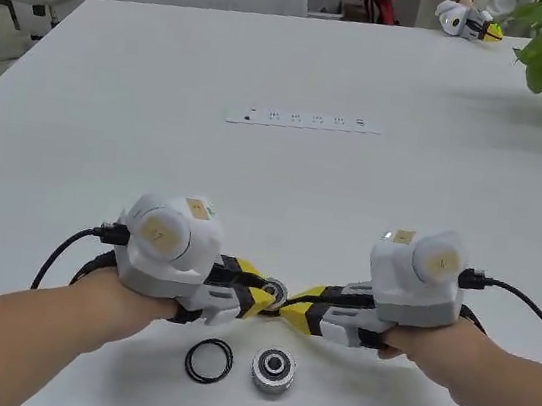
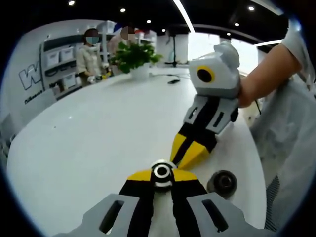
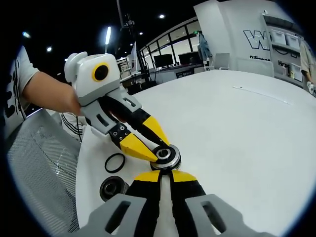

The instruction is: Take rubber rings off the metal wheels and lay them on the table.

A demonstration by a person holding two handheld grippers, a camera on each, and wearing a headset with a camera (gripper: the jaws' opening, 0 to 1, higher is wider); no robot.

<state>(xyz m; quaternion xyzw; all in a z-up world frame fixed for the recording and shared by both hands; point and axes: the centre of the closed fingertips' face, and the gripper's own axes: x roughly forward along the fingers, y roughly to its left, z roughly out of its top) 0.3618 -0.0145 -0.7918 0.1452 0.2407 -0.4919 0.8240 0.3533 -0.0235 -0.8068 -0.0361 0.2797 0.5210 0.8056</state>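
**Item 1. left gripper**: white housing, black fingers with yellow wedge tips. It reaches in from 9 o'clock. The jaws are clamped on item 2, one tip on either side of it.

**Item 2. held wheel**: a small round metal disc with a bright hub and a dark band round the rim, which I take to be its rubber ring, not yet removed. It is held clear of the table, midway between the two hands, and in the left gripper view it sits right at the tips. Its flat face is turned up, so the axle stands roughly upright.

**Item 3. right gripper**: same build, entering from 3 o'clock, nose to nose with item 1. The jaws are drawn almost together, tips touching the wheel's rim. Whether they nip the band cannot be told. Judgement: the right gripper is the one placed to peel, and the peel should run back toward 3 o'clock across the rim.

**Item 4. loose rubber ring**: a thin black hoop, pliant-looking, lying flat at 7 o'clock of the held wheel.

**Item 5. second wheel**: shiny metal with a dark centre, lying flat at 6 o'clock, just beside the ring. It appears already stripped.

**Item 6. table**: matte white and smooth.
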